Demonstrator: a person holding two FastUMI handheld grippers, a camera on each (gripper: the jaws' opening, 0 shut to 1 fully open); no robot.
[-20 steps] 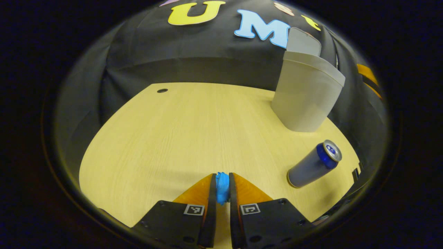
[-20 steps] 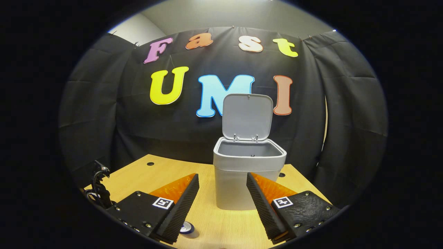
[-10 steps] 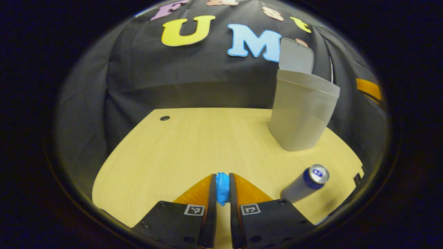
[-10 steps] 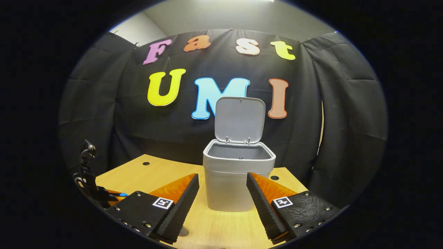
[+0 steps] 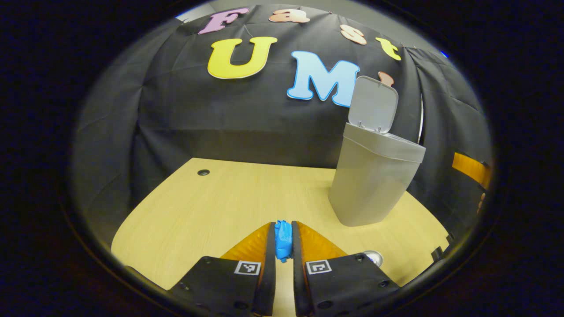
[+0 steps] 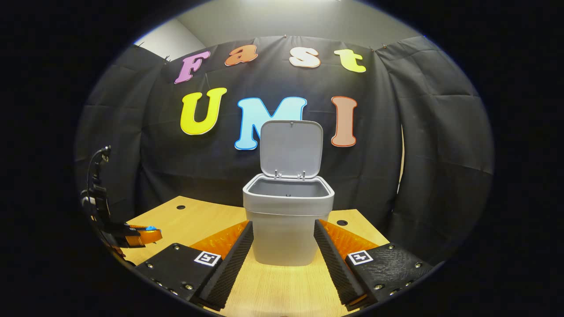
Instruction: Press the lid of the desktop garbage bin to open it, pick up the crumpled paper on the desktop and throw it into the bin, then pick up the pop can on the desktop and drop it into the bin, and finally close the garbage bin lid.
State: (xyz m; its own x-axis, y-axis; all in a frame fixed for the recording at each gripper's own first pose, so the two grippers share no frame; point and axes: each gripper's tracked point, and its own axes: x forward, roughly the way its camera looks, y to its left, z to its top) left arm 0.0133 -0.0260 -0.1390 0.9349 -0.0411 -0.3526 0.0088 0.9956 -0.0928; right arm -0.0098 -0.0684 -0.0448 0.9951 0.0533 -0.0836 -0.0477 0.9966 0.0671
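While the left gripper (image 5: 283,229) pinches the crumpled blue paper (image 5: 283,240) at lower centre of the left gripper view, the open grey plastic bin (image 5: 374,178), lid (image 5: 372,104) raised, stands upper right; the right gripper (image 6: 283,235) stays spread.

No readable writing on anything on the bench.

Each hand-held gripper carries two small square black-and-white coded marker tags, one per finger mount; these are block patterns, not letters or numbers. The left hand-held gripper (image 5: 283,246) shows its pair in the left gripper view, the right hand-held gripper (image 6: 283,259) its pair in the right gripper view. The bin (image 6: 286,229) is plain.
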